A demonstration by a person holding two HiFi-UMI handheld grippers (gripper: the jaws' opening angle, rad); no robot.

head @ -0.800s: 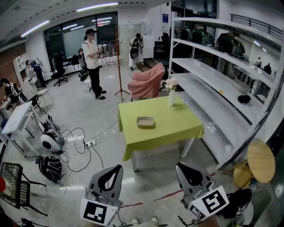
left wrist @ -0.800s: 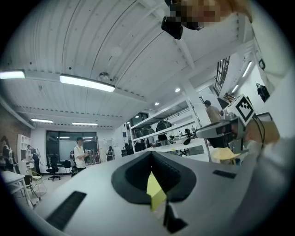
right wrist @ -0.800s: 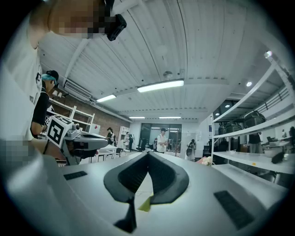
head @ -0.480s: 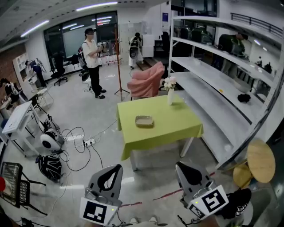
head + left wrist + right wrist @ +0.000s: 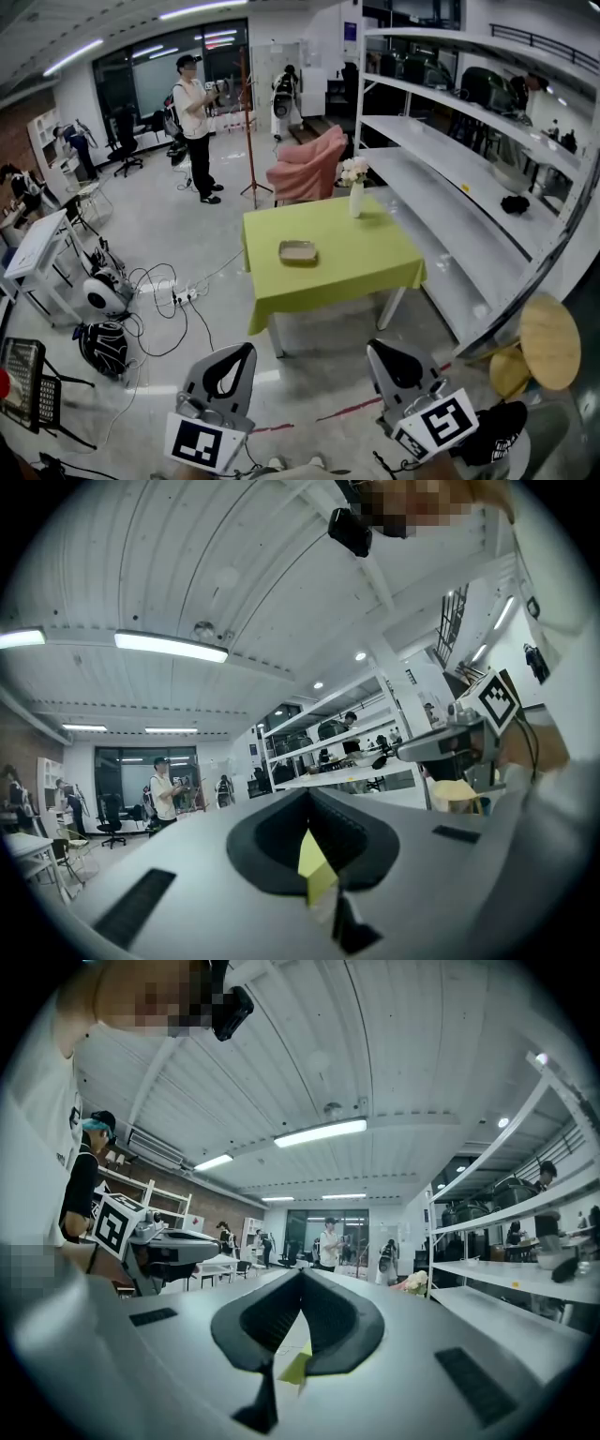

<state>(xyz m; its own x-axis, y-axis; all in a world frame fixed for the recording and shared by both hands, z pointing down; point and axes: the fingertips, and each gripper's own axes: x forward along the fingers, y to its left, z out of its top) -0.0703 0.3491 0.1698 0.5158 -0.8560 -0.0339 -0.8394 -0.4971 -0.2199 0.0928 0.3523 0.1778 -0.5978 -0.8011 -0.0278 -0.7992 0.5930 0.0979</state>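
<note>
At the bottom of the head view, the left gripper (image 5: 247, 349) and the right gripper (image 5: 373, 345) are hovering side by side over the floor (image 5: 323, 361). They are well apart from each other and both are pointing up the frame towards the green tabletop (image 5: 366, 258).

In the left gripper view its fingers (image 5: 267, 841) are meeting at the tips with nothing between them, and only a sliver of green is showing through the gap below. In the right gripper view the fingers (image 5: 342, 1321) are pressing together the same way, gripping nothing.

A shallow tray (image 5: 297, 250) is lying near the middle of the tabletop, well back from its near edge. A vase of flowers (image 5: 355, 197) is standing by the far edge. The cloth is hanging down over the near edge, and an open strip of floor is lying between it and the grippers. A red tape line (image 5: 347, 410) is crossing the floor low in the frame.

On the right, long white shelves (image 5: 450, 173) are running close beside the tabletop, leaving only a narrow lane. On the left, cables (image 5: 164, 291) are trailing across otherwise open floor. A person (image 5: 195, 122) is standing far off in the upper left. A round wooden stool (image 5: 551, 339) is sitting near the right gripper, at the right edge of the frame.
</note>
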